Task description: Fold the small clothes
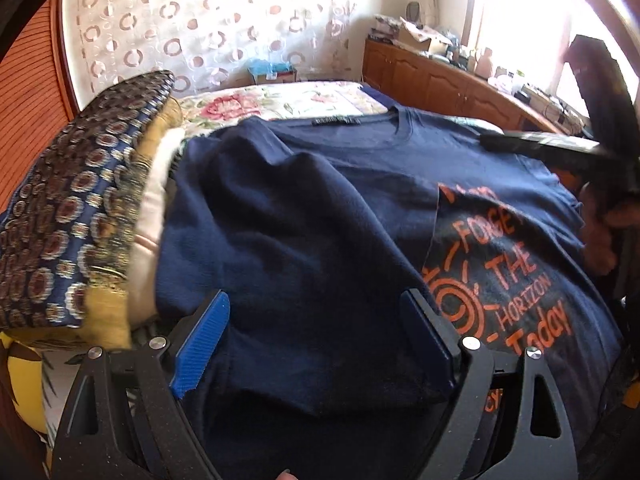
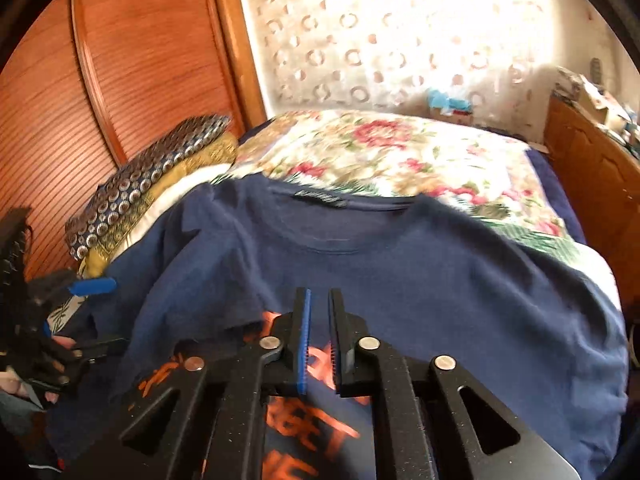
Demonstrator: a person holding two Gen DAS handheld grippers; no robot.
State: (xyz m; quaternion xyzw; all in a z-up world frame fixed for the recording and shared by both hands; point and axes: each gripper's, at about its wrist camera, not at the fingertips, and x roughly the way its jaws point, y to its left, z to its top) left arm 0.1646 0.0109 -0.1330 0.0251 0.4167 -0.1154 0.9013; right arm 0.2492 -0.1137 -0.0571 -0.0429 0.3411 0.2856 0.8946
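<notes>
Navy shirt mid-frame on bed; left gripper wide, empty; right gripper narrow gap, nothing held

Floral bedspread covers the bed; left of it a folded patterned blanket, beyond it a circle-print curtain, right of it a wooden cabinet
</notes>
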